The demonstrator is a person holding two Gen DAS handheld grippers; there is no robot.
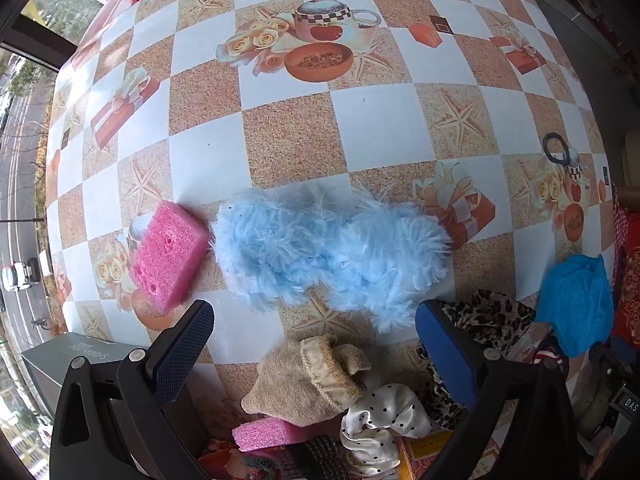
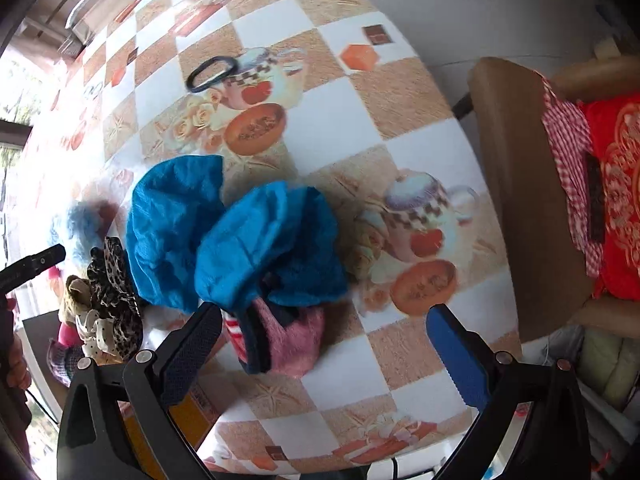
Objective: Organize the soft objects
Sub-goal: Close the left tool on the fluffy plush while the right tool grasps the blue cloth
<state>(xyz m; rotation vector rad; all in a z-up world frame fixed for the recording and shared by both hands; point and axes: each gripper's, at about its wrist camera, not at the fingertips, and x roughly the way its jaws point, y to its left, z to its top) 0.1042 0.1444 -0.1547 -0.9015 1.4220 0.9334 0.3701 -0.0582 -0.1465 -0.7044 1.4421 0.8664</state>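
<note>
Left wrist view: left gripper (image 1: 314, 338) gapes wide, empty, above the beige knit sock (image 1: 308, 380) by the tabletop's near edge; fluffy blue slippers (image 1: 332, 248) lie beyond. Right gripper (image 2: 324, 340), equally open, hovers over pink sock (image 2: 296, 338). Sorting seems mid-way; next, likely descend and pinch.

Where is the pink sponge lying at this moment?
In the left wrist view, the pink sponge lies on the table's left side, touching the left end of the fluffy light-blue piece.

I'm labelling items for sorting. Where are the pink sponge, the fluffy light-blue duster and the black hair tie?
pink sponge (image 1: 170, 258): left wrist view, middle of its top face.
fluffy light-blue duster (image 1: 320, 248): left wrist view, centre of the fur.
black hair tie (image 2: 199, 76): right wrist view, left side of the loop.
</note>
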